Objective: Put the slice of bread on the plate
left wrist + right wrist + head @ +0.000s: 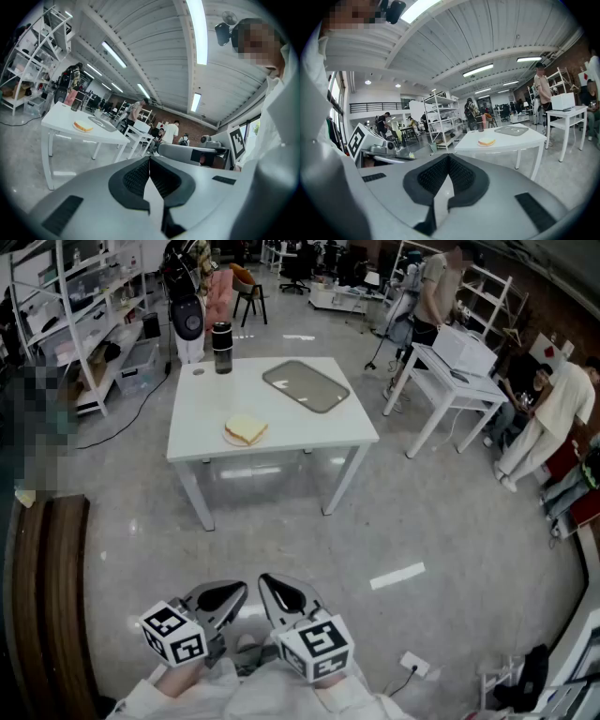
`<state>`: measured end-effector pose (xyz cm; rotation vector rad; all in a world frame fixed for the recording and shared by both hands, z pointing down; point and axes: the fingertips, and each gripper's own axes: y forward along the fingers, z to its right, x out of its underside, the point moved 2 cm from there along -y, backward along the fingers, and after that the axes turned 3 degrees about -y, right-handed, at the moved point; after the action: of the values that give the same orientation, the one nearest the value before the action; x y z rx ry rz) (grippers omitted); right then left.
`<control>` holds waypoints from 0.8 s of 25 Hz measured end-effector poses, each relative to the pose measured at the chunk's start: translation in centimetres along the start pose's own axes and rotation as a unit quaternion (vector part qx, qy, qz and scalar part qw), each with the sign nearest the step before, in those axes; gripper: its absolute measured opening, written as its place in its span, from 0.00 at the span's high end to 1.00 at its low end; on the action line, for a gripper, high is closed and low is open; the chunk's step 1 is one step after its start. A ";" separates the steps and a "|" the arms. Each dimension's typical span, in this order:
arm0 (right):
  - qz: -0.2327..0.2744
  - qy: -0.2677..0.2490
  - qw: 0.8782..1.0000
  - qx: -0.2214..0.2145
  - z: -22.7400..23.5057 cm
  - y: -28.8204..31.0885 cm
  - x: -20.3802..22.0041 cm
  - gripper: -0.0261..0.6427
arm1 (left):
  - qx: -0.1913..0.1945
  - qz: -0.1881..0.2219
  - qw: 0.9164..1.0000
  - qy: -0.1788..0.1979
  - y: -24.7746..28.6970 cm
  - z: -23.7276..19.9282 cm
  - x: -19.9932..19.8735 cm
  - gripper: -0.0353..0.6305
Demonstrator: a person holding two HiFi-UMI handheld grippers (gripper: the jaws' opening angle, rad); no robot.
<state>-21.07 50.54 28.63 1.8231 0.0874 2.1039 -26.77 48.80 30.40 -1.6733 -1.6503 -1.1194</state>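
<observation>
The left tool [223, 598] and right tool [281, 596] sit close to the person, both closed on nothing. Straight ahead, well apart across the floor, stands the desk [300, 432]. Near its front edge the slice of bread [247, 428] already lies on the plate [229, 436], about equally far from both tools.

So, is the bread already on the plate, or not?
On it: the bread lies on the small white plate, near the front edge of the table.
</observation>
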 end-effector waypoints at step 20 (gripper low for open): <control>-0.004 0.011 1.000 -0.002 2.0 0.3 0.4 0.94 | -0.001 -0.016 1.000 -0.013 2.0 -0.7 0.5 0.93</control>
<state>-19.22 50.03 29.39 1.7939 0.0956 2.1173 -24.96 48.28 31.49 -1.6732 -1.6988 -1.1191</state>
